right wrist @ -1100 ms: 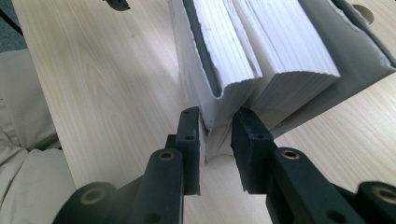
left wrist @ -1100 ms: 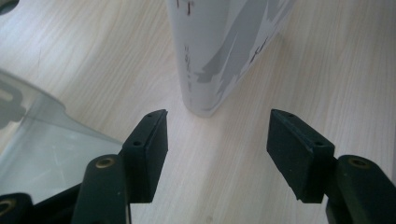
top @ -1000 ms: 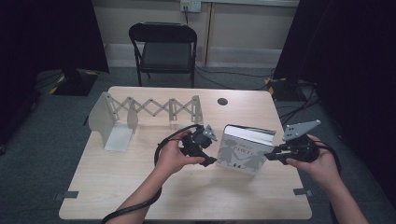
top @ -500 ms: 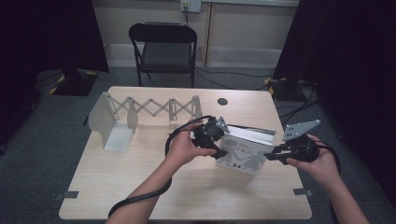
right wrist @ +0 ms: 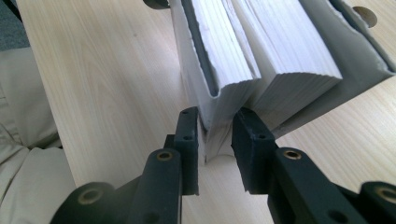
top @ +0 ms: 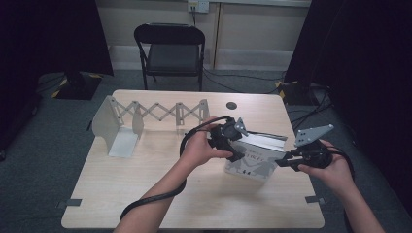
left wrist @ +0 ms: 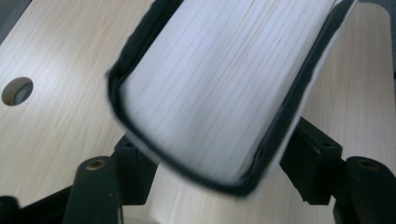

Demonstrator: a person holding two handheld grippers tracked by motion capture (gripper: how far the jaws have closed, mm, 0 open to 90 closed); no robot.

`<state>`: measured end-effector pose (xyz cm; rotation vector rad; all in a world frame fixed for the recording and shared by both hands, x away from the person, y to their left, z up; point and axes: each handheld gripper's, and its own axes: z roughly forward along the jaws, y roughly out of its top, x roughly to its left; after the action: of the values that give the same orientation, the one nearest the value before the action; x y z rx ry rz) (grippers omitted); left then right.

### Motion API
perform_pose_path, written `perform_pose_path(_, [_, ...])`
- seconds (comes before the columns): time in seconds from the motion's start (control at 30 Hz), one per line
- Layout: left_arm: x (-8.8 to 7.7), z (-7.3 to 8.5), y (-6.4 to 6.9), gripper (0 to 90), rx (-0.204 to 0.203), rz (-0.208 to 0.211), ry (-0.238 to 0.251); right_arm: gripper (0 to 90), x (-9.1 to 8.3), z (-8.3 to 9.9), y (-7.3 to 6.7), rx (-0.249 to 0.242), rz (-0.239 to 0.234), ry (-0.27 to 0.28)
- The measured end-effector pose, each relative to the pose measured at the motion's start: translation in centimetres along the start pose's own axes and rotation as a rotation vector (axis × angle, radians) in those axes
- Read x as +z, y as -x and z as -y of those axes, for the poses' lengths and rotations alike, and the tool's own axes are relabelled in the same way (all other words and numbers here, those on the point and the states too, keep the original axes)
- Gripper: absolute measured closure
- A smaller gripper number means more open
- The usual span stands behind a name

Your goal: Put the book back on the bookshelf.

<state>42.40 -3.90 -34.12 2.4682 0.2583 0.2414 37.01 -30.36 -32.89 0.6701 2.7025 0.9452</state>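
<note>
A white-covered book (top: 252, 158), at the table's (top: 145, 194) four o'clock, was pinched by the right gripper (top: 284, 162), steadying it, while the left gripper's (top: 232, 145) jaws, just widened, straddled its far corner without clamping

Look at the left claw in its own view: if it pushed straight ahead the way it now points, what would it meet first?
Most likely the book. Its white page edges lie directly ahead of the left claw, between the jaws, which have just been opening. Whether the pads touch it is unclear.
</note>
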Motion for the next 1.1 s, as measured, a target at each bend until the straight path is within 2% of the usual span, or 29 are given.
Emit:
perform_pose_path(0.07, [-0.1,-0.1,0.1,36.1,0.001,0.0,-0.009,70.5,0.0,0.0,0.0,0.001,0.0,0.0])
perform_pose_path(0.23, [-0.5,0.0,0.4,37.7,-0.009,0.033,-0.011,70.2,0.0,0.3,0.1,0.007,-0.004,0.011])
perform_pose_path(0.43, [-0.6,-0.6,0.9,37.8,0.007,0.018,-0.046,69.9,0.0,0.5,0.3,0.009,-0.001,0.025])
perform_pose_path(0.57, [-0.7,-1.0,1.4,39.4,0.001,0.06,-0.032,69.4,0.0,0.7,0.5,0.008,0.007,0.026])
perform_pose_path(0.63, [-0.8,-1.2,1.8,40.5,0.002,0.067,-0.036,69.2,-0.1,0.8,0.6,0.009,0.012,0.024])
perform_pose_path(0.7, [-0.7,-1.6,2.0,40.6,0.018,0.049,-0.059,69.2,0.0,0.9,0.7,0.009,0.005,0.032])
perform_pose_path(0.77, [-0.6,-1.8,1.9,40.6,0.011,0.046,-0.071,69.2,0.0,0.9,0.8,0.012,0.006,0.036])
perform_pose_path(0.87, [-0.6,-1.9,1.9,45.3,0.004,0.036,-0.084,69.0,0.0,0.9,0.8,0.011,0.009,0.039])
perform_pose_path(1.0, [-0.9,-2.3,2.3,48.4,0.018,0.05,-0.124,68.3,0.0,1.0,0.7,0.006,0.007,0.039])
perform_pose_path(1.1, [-1.0,-2.4,2.8,50.8,0.013,0.05,-0.137,66.7,0.0,1.0,0.7,0.016,0.006,0.046])
